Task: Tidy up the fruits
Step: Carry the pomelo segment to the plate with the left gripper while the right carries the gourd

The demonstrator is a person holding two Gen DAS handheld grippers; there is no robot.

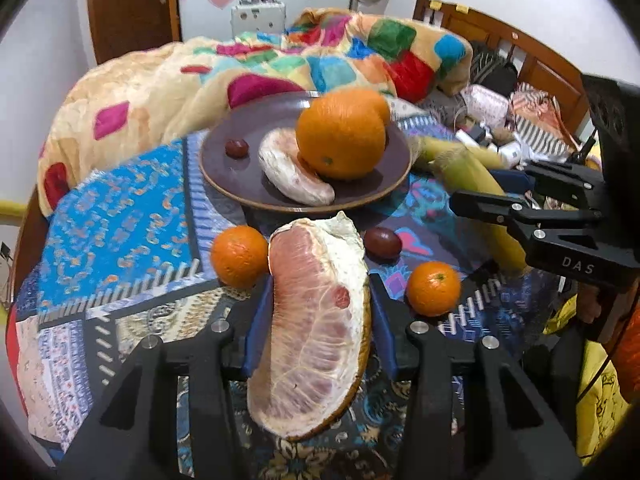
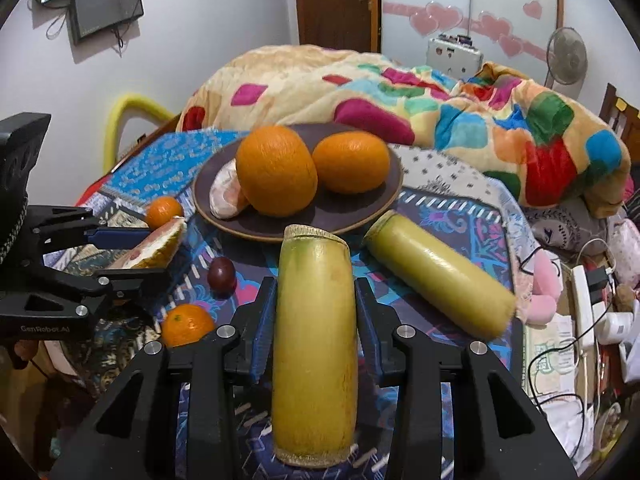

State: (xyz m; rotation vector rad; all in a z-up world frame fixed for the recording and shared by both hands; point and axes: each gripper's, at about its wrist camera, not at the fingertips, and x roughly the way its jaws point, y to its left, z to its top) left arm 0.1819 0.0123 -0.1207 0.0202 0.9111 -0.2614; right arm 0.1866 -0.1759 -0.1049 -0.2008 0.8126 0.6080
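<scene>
My left gripper [image 1: 318, 300] is shut on a peeled pomelo wedge [image 1: 316, 320], held above the patterned cloth; the wedge also shows in the right wrist view [image 2: 152, 246]. My right gripper [image 2: 316, 304] is shut on a yellow-green cane piece [image 2: 314, 340]. A second cane piece [image 2: 438, 272] lies on the cloth to its right. The brown plate [image 1: 232, 168] ahead holds a big orange [image 1: 340, 136], another orange [image 2: 351, 162], a pomelo wedge [image 1: 292, 174] and a dark plum [image 1: 237, 148]. Two small oranges [image 1: 239, 255] [image 1: 434, 288] and a plum [image 1: 382, 243] lie on the cloth.
A rumpled colourful blanket [image 2: 400, 92] is heaped behind the plate. Cables, a power strip [image 2: 586, 308] and clutter lie at the right. A wooden headboard [image 1: 520, 44] stands at the far right. The right gripper's body [image 1: 560, 220] shows at the left view's right side.
</scene>
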